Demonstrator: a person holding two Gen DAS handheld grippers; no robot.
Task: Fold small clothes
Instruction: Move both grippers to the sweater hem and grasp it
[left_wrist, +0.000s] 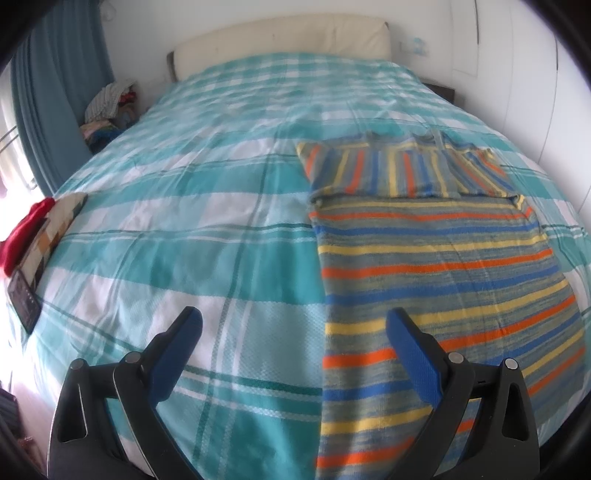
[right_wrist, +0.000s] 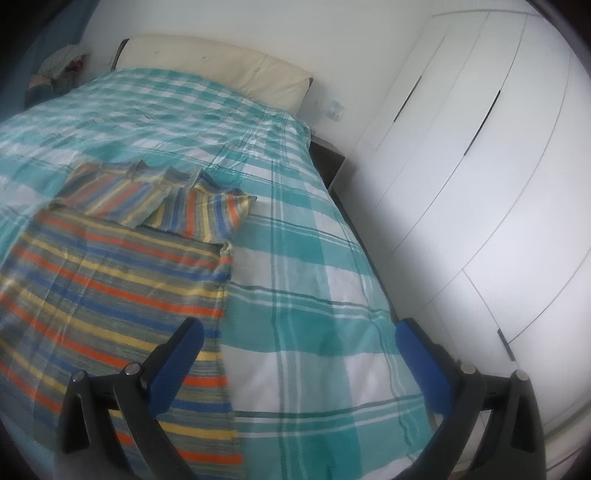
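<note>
One striped garment (left_wrist: 436, 266) lies flat on the bed (left_wrist: 192, 229), both sleeves folded in across its top part. My left tool (left_wrist: 293, 323) is wide open, empty, hanging above the garment's left edge. My right tool (right_wrist: 299, 334) is wide open too, empty, above the garment's right edge. One cream headboard (left_wrist: 284, 40) beyond the garment. One clothes pile (left_wrist: 107, 110) off the bed's left side. One red item (left_wrist: 26, 229) at the bed's left edge.
</note>
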